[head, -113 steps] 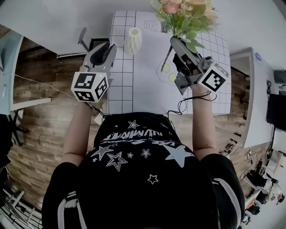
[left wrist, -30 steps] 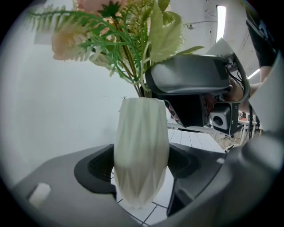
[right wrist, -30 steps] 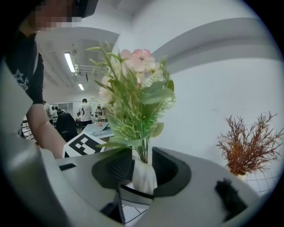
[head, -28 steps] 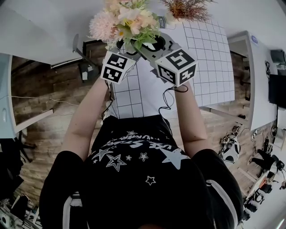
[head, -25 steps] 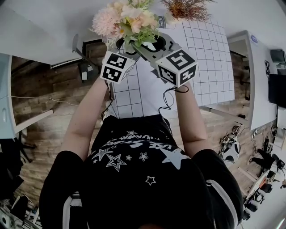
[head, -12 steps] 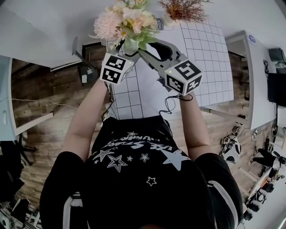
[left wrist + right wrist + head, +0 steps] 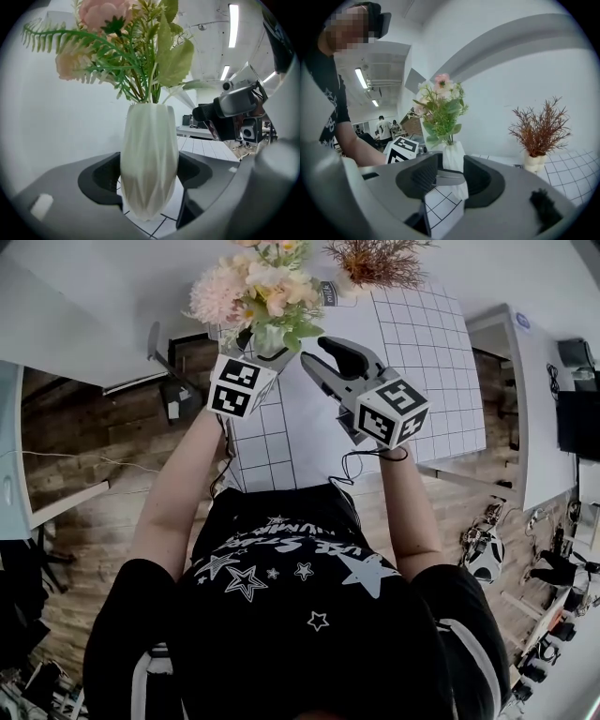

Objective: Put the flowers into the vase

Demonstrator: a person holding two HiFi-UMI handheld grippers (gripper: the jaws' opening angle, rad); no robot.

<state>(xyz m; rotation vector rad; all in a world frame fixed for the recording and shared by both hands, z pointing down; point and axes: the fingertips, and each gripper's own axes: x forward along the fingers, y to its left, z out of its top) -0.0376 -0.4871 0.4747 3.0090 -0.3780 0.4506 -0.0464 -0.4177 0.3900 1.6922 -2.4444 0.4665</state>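
Grippers first: your left gripper (image 7: 149, 183) has its jaws set wide and clamped on the lower body of the white faceted vase (image 7: 149, 145), one pad on each flank. Your right gripper (image 7: 451, 176) is partly open with nothing in it. The vase only shows beyond the gap, apart from the pads. From the head view, the right gripper sits just right of the vase, tips aimed at it, not touching.

Vase stands upright near the far left corner of the white gridded table (image 7: 427, 362), base on the surface as far as I can tell. In its neck sits the bunch of pink and cream artificial flowers with green fern leaves (image 7: 140, 61), stems running down the vase's vertical axis.

Placing looks done to me. Left is the hand on it: spread the jaws sideways and back out level, so you don't tip the vase.

Far edge: small white pot of dried rust-red sprigs (image 7: 539, 136), not involved.
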